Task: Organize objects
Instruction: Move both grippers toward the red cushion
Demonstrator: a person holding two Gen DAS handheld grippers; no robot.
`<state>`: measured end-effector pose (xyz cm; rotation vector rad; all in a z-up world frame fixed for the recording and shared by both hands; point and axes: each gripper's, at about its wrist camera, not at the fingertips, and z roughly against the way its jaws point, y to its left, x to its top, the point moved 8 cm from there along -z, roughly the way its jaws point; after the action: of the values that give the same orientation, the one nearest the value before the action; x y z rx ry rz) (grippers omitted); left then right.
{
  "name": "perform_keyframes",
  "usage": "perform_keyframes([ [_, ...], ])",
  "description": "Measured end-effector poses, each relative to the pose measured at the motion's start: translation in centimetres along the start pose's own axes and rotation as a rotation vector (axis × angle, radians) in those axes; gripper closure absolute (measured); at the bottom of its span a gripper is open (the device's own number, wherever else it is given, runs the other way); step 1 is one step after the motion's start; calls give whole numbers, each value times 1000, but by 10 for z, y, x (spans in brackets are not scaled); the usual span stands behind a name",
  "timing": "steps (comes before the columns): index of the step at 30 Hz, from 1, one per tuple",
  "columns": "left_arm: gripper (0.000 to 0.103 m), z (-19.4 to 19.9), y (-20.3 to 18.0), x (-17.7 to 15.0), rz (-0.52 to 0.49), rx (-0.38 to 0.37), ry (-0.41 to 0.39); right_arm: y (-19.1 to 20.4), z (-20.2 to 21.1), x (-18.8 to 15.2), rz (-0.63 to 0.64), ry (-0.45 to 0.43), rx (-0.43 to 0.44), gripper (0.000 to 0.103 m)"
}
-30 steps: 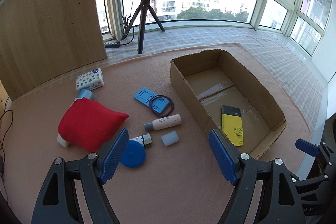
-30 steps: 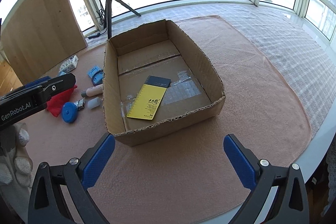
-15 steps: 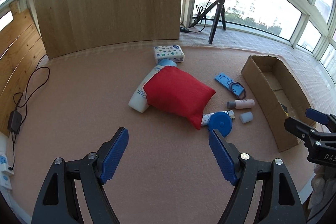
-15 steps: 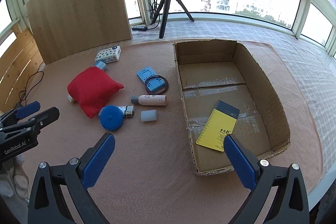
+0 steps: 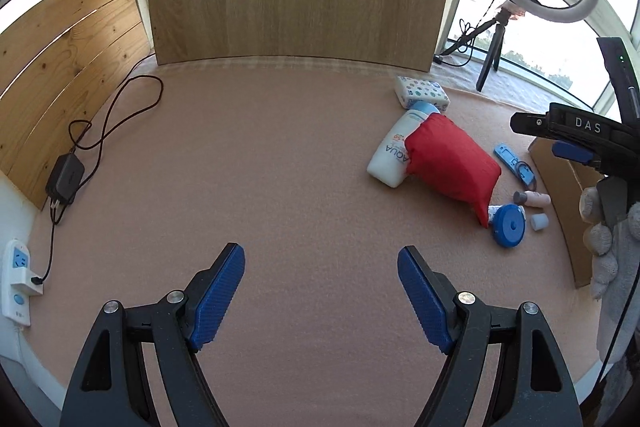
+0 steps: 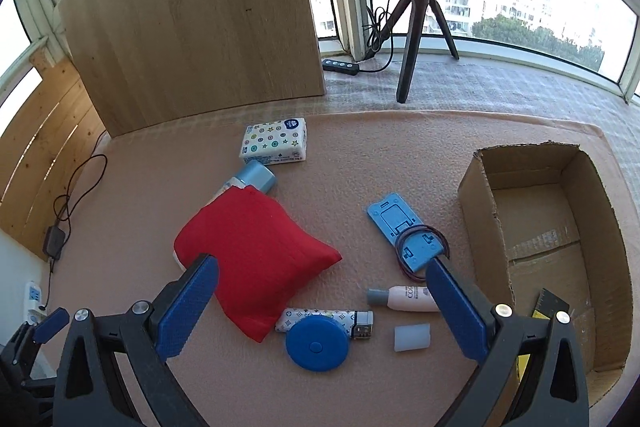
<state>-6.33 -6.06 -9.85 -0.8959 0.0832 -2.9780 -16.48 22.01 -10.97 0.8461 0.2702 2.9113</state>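
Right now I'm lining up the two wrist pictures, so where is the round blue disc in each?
Left wrist: the round blue disc sits far right, below the red pouch.
Right wrist: it lies low in the middle, between the open fingers, overlapping a patterned lighter.
Shared landmark: the red pouch, next to the disc in both.

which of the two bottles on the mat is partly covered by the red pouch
The large white sunscreen bottle with the light blue cap; the red fabric pouch lies over its body. The small pink bottle with grey cap lies fully uncovered.
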Motion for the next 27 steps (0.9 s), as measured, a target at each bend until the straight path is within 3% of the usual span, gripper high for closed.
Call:
perform_keyframes([
  [6, 21, -2, 28, -4, 42, 12, 7, 6, -44, 22, -13, 58, -31, 11],
  [10, 21, -3, 38, -6, 61, 21, 13, 9, -72, 27, -47, 120, -7, 20],
  [13, 21, -4, 44, -6, 68, 28, 16, 12, -89, 25, -64, 168, 27, 20],
  [15, 21, -4, 47, -6, 73, 31, 18, 16, -95, 21, -65, 198, 49, 21],
  [20, 21, -6, 50, -4, 87, 28, 21, 36, -100, 6, -33, 248, 124, 36],
  [27, 21, -4, 48, -4, 101, 16, 16, 67, -95, -27, 70, 291, 160, 37],
])
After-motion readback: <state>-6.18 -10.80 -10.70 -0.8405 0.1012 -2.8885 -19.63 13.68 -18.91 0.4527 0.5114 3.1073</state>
